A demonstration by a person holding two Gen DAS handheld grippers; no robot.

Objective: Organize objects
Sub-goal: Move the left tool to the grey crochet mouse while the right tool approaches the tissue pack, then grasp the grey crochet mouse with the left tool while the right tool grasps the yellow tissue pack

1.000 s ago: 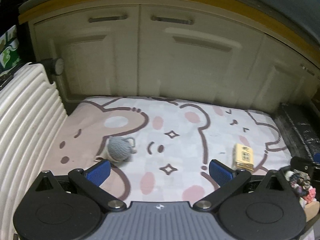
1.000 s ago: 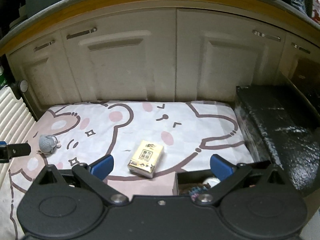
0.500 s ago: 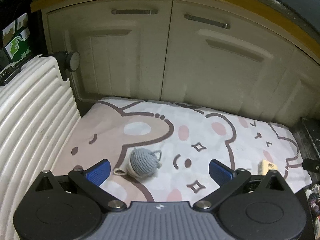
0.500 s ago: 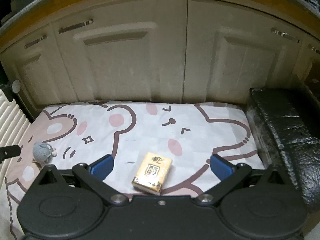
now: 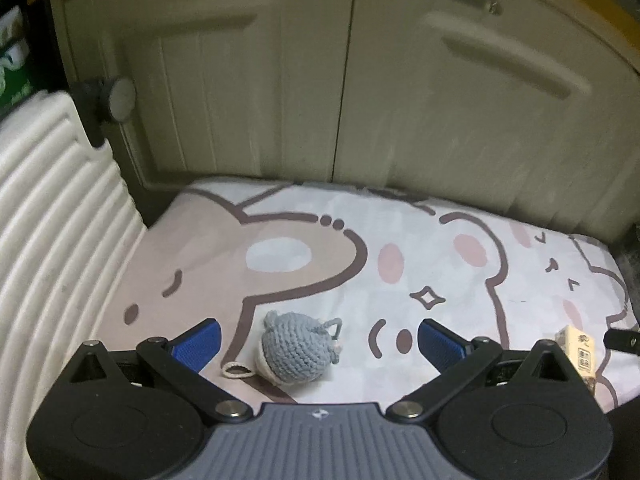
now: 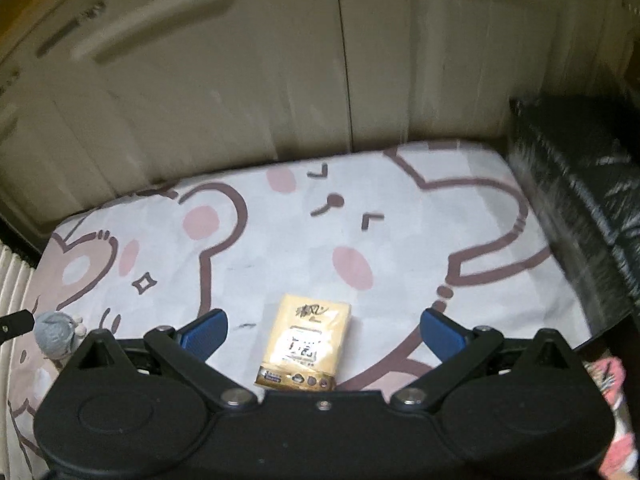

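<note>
Both my grippers, left gripper (image 5: 316, 340) and right gripper (image 6: 322, 334), gape wide and empty; closing low-centre could snag the mat (image 5: 420, 248) under the mouse (image 5: 298, 348) or tissues (image 6: 306, 346).

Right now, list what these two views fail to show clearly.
- Tissue pack: right wrist view, its near end is hidden behind the right gripper body; the print is blurred.
- Grey crocheted toy: in the right wrist view, partly hidden by the gripper frame.
- Pink item: right wrist view, cut off by the edge, unidentifiable.
- Cabinet doors: motion-blurred.
</note>
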